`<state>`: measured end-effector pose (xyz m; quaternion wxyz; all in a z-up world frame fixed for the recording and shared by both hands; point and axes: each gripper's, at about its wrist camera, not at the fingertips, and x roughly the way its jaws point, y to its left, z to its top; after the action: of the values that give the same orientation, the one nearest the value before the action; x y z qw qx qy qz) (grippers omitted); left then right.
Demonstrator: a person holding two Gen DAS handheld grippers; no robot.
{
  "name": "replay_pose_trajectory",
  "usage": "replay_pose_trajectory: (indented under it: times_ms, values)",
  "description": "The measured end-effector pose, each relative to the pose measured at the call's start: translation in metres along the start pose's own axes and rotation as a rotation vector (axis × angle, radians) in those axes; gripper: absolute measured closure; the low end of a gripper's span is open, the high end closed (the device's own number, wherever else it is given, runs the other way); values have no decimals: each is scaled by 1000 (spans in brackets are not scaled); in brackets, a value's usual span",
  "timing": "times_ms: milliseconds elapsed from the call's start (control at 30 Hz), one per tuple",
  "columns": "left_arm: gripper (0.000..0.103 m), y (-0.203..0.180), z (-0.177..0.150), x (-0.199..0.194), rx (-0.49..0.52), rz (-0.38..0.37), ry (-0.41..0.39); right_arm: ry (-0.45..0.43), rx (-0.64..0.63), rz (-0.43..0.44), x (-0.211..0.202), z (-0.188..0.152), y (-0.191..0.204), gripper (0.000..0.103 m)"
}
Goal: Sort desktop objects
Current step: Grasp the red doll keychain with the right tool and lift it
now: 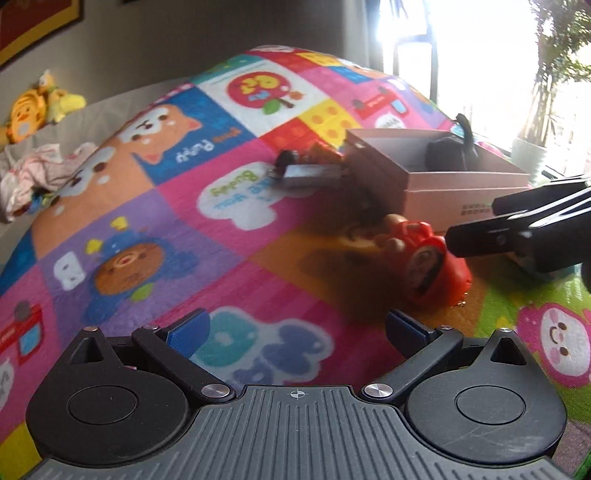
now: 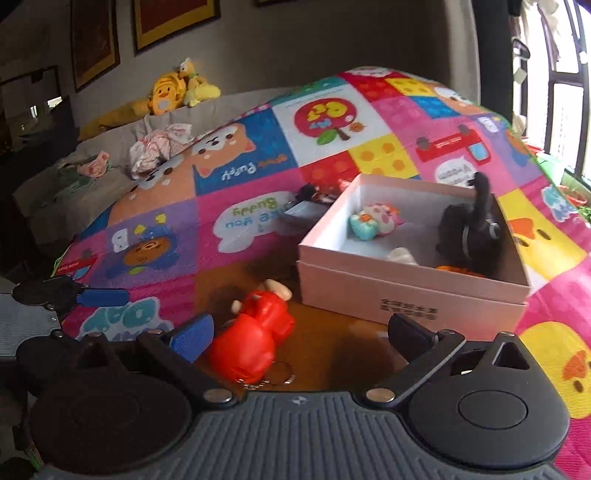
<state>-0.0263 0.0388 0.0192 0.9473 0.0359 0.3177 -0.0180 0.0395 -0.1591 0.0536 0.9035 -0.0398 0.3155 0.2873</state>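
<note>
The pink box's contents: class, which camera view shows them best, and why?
The right wrist view. It looks down into the pink box, showing a pastel toy and a black plush. The left wrist view sees the box side-on, with only the plush visible.

A bright patchwork play mat (image 2: 258, 229) covers the floor, its squares printed with cartoon animals, speech bubbles and coloured blocks — pink, purple, blue and yellow. Beyond its far left edge runs a grey sofa (image 2: 110, 147) strewn with crumpled pale cloth (image 2: 159, 144), and yellow plush toys (image 2: 177, 92) sit on its back against a grey wall (image 2: 295, 44). Framed pictures (image 2: 173, 18) with gold borders hang high on that wall. To the right, a dark-framed window (image 1: 443, 55) floods the scene with white daylight — so strong that the view outside is washed out. A leafy potted plant (image 1: 554, 74) stands at the far right by the glass, in what may be a pale green pot.
</note>
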Motion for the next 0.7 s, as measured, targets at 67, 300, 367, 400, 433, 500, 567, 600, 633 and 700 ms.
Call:
replay_pose_trajectory:
  times_ms: [67,300,367,400,433,500,567,600,633,700]
  values:
    - [0,13,-4,-6,-24,16,1,37,-27,1,22,2,15,14]
    - [0,21,-10,-11,-46,-3,4,152,9,13,53,-1,16,54]
    - [0,14,-7,-8,-36,-21,4,115,21,16,37,-1,8,54]
    - [0,9,-6,-7,-28,-29,4,83,28,17,24,0,3,54]
    - [0,4,-5,-7,-18,-39,3,40,32,14,9,2,-4,54]
    - [0,-5,-3,-7,2,-62,0,-47,35,-34,-22,6,-20,54]
    - [0,-16,-1,-6,20,-87,-1,-125,30,-160,-50,4,-41,54]
    - [0,-21,0,-5,28,-98,-1,-144,33,-229,-60,1,-51,54]
    - [0,-27,2,-4,37,-109,-1,-150,40,-300,-67,-3,-65,54]
    - [0,-37,4,-2,54,-132,-2,-131,80,-388,-74,-15,-90,54]
